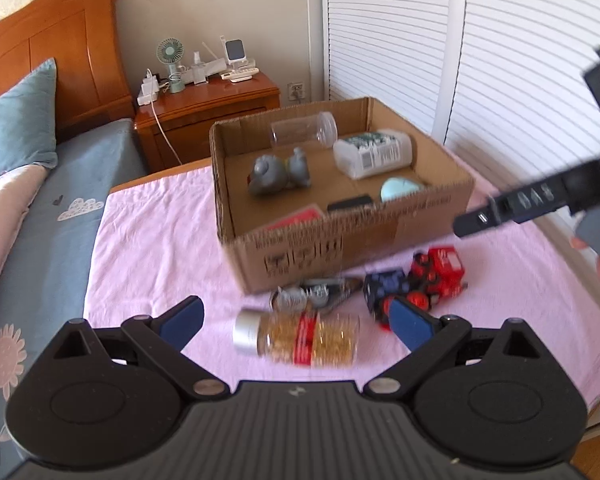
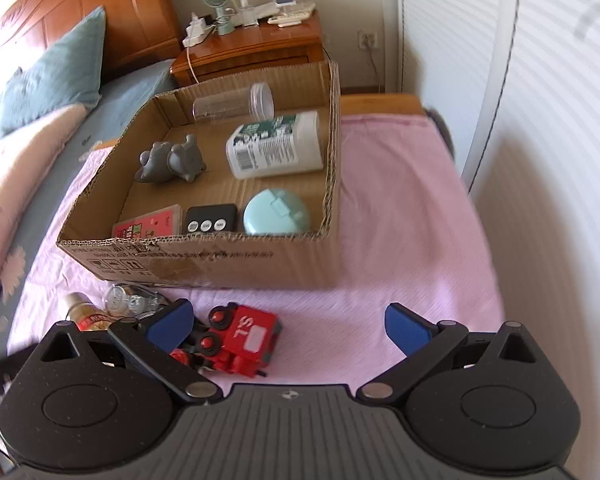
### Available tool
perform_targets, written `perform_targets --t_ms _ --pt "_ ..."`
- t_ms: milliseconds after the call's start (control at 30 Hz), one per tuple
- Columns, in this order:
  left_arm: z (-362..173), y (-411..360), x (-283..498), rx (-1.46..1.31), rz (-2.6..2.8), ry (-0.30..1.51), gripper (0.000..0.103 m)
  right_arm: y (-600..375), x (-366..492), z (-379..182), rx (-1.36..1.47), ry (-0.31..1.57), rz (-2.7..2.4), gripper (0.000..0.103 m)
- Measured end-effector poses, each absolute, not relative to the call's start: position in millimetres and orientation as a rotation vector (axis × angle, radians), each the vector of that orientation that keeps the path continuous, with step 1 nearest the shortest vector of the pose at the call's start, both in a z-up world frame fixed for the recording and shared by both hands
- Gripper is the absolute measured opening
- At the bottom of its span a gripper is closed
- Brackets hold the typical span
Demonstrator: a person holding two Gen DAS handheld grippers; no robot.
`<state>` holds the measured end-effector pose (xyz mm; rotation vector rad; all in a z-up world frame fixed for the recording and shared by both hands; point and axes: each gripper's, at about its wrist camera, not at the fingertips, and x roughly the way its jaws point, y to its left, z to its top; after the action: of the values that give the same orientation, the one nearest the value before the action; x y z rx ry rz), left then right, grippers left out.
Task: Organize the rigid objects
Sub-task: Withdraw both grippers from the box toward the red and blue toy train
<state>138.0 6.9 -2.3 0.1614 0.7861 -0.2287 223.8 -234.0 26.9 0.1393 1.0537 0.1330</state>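
Several things already lie in the cardboard box: a clear jar, a white bottle, a grey toy, a round mint case, a black remote and a red card pack. So the sorting looks well under way, and this is a reach for the next pieces left on the pink-covered surface. The left gripper has its fingers spread wide with nothing clamped; the capsule bottle with the silver cap lies on its side between the fingers, apart from both pads. The right gripper is equally wide and empty, and the red toy truck sits just inside its left finger, off centre. A silvery clutter and a dark toy lie just beyond the left fingers, against the box's near wall. The next move likely calls for the left fingers to drop around the bottle's body and close, while the right shifts leftward to centre the truck.
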Motion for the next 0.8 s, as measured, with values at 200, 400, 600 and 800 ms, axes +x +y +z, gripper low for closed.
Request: perform_targets --t_ms 200,400,600,800 --pt "-20.0 3.9 113.2 0.173 -0.21 0.76 0.099 -227.0 225.0 5.8 0.225 1.059 0.075 0.103" --pt "-35.1 10.5 108.4 0.112 -0.191 0.792 0.099 -215.0 230.8 -8.0 0.215 1.067 0.038 0.103" --pt "-43.5 15.3 107.1 0.117 -0.181 0.803 0.099 -201.6 235.7 -17.3 0.161 1.075 0.003 0.103" --pt "-43.9 22.0 106.5 0.092 -0.19 0.803 0.099 -195.9 230.4 -22.9 0.063 1.057 -0.045 0.103"
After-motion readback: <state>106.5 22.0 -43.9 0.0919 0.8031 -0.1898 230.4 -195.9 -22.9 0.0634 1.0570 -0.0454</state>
